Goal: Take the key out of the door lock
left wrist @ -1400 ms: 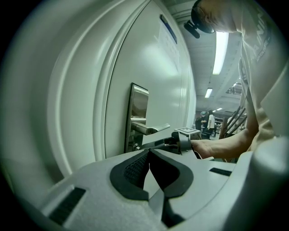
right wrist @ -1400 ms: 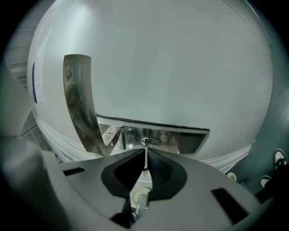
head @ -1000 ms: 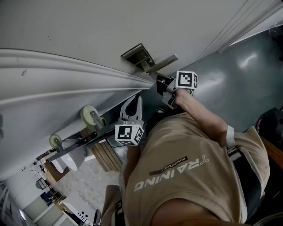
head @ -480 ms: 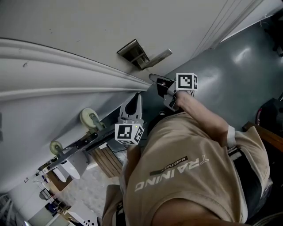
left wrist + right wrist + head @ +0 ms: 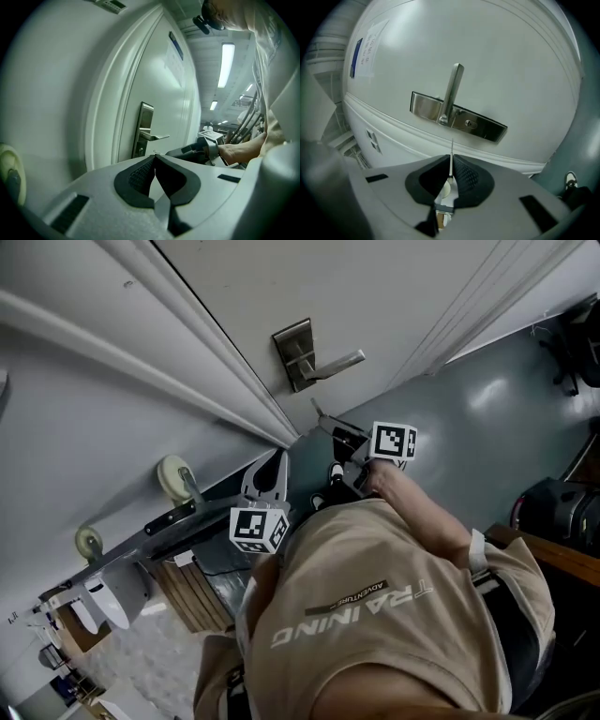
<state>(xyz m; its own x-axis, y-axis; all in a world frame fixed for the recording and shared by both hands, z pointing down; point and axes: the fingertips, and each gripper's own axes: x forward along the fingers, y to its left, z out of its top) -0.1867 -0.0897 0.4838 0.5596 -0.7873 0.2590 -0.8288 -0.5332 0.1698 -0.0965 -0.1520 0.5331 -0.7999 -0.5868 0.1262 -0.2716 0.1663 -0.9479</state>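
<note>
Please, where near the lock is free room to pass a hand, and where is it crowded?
Free: the bare door panel beyond the handle, and the grey floor beside the right gripper. Crowded: below the lock plate, where the right gripper holds the key and the shut left gripper hangs close by.

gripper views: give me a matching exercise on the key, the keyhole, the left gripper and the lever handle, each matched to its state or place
Things:
1. key
2. keyhole
3. left gripper
4. lever handle

States or places:
a. shut, with nothing between its jaws
b. clamped edge-on in the right gripper, clear of the door
c. empty, set in the metal plate
d. juts out from the metal plate on the door

Pairs: 1-b, 2-c, 3-a, 4-d
</note>
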